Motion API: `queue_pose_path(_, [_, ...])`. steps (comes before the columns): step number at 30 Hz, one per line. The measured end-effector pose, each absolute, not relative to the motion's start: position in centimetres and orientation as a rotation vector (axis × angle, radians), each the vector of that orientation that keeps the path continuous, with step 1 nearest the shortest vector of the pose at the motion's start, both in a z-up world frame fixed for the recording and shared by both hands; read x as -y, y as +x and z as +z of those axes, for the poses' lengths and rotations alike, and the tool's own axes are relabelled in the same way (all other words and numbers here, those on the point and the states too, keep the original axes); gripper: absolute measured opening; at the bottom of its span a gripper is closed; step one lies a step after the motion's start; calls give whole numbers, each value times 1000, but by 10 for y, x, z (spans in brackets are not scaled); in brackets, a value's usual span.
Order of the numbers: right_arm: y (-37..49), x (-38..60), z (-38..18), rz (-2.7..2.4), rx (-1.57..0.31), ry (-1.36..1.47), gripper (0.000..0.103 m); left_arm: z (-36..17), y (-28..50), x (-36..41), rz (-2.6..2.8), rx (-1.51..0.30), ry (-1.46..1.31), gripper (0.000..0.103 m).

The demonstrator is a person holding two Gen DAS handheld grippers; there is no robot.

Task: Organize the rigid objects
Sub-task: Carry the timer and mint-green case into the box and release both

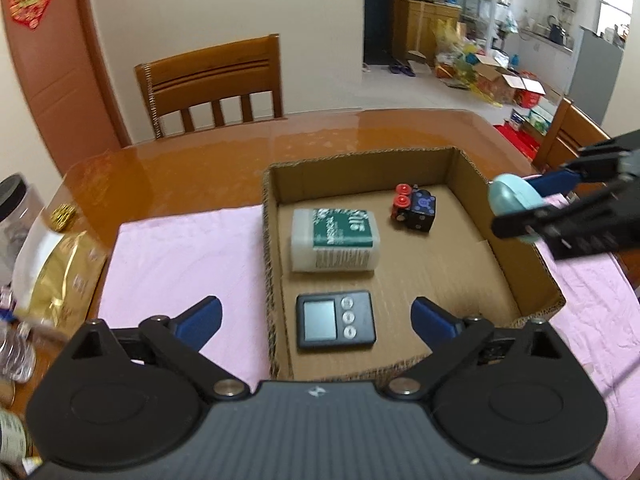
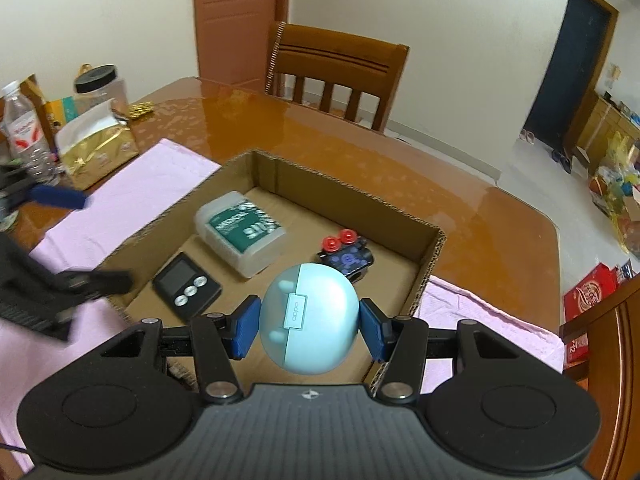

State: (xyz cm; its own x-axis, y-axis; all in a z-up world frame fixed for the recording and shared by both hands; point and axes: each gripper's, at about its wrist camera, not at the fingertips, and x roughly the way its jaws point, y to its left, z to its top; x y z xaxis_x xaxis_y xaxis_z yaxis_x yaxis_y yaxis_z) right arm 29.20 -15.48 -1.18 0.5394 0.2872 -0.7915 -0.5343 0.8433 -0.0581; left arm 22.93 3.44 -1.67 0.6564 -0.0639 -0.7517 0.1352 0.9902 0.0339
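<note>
Right gripper: jaws closed on a pale blue, egg-shaped earbud case, one blue pad pressed against each of its sides. In the right wrist view the case is held over the near right part of an open cardboard box. In the left wrist view the case shows at 3 o'clock, at the box's right wall.

Left gripper: jaws spread wide, nothing between the blue pads. It is poised over the near edge of the box, directly above a small black digital timer.

Box contents, as read in the left wrist view:
- The timer lies flat on the box floor at 6 o'clock, with a grey screen and three round buttons.
- A white plastic container with a green label lies on its side at 10 o'clock, near the left wall and apart from the timer.
- A small black toy with two red knobs sits at 1 o'clock, near the far wall and apart from the container.

Surroundings: the box rests on a pink cloth spread over a glossy brown wooden table. At 9 o'clock on the table stand a gold foil bag, a clear jar with a black lid and a clear water bottle. A wooden chair stands at the table's far edge at 12 o'clock.
</note>
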Motion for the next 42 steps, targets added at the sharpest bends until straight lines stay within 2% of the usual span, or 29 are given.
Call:
queue_pose_path(14, [348,150,-39,400,-905,-290,59,-21,190,-49,-10,-854,61,101])
queue_pose_path(16, [352,151,-38,386,-893,-283,72,-20,187,-50,0,-850,56,101])
queue_pose_path(17, [353,152,-37,377,-885,-284,86,-19,186,-51,2,-848,52,101])
queue_pose_path(18, [352,153,-35,371,-872,-285,93,-19,186,-51,2,-846,49,101])
queue_pose_path(24, [338,158,-24,363,-841,-280,100,-19,185,-49,-15,-846,44,101])
queue_pose_path(42, [216,189,-50,262,-950,-179,103,-35,165,-48,-69,-872,45,101])
